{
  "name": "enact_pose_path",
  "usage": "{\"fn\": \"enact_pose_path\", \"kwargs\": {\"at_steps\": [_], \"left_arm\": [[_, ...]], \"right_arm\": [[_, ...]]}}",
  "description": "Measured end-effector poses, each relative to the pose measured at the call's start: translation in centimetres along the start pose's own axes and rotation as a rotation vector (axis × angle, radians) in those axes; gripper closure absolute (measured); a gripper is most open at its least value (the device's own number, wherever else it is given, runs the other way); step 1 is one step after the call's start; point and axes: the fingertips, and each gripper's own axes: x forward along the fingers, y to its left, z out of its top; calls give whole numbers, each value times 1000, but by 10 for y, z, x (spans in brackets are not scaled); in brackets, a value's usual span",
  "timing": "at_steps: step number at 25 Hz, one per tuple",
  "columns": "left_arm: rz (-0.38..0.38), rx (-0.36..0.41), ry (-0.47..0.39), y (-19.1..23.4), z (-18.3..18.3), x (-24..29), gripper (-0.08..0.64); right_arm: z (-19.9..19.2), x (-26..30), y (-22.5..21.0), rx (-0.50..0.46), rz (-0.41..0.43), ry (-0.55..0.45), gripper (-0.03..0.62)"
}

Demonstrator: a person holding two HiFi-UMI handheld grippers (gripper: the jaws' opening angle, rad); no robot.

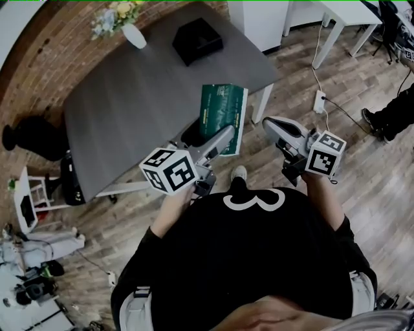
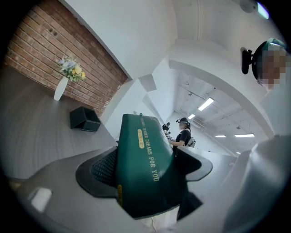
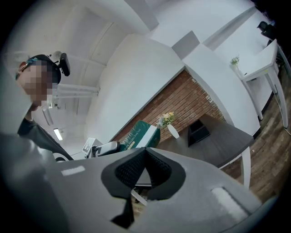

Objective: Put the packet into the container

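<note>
Entry: carry phase, packet in hand, not yet at the box.

The left gripper [image 1: 223, 139] is clamped on the dark green rectangular packet with gold lettering [image 1: 223, 110]. In the left gripper view both pads press its flat faces near one end, so most of its length sticks out past the jaws. We hold it in the air over the near edge of the dark grey table [image 1: 129, 110], touching nothing else. The right gripper [image 1: 270, 124] is pinched closed on nothing and hangs off the table to the right, over the wooden floor.

The target, a black open-topped square container [image 1: 200, 52], sits at the far end of the table, well apart from the packet.

Step in hand: travel far and slightly left, and stop above the box mouth before lowering. We judge the packet may be as long as the mouth is wide (hard to be sure from above). So we plan to lead with the free end, tilt it down and keep the grip firm until it is inside the walls. Letting go early risks it tipping over the rim.

Surroundings: a white vase of flowers [image 1: 134, 35] stands left of the container, near enough to knock if we swing wide. No other item lies on the tabletop along the path. A white table [image 1: 343, 19] stands far right.
</note>
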Motion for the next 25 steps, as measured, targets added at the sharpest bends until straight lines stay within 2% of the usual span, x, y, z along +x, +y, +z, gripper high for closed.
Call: {"fn": "enact_pose_path", "kwargs": {"at_steps": [4, 10, 15, 25], "left_arm": [[-3, -3, -4, 23, 8, 15, 137], [0, 0, -18, 70, 62, 46, 137], [6, 25, -32, 95, 90, 60, 137], [65, 27, -40, 124, 108, 81, 138]], "right_arm": [[6, 17, -17, -9, -3, 4, 591], [45, 73, -51, -15, -19, 35, 591], [60, 103, -67, -31, -12, 55, 591], [78, 134, -94, -33, 32, 84, 591]]}}
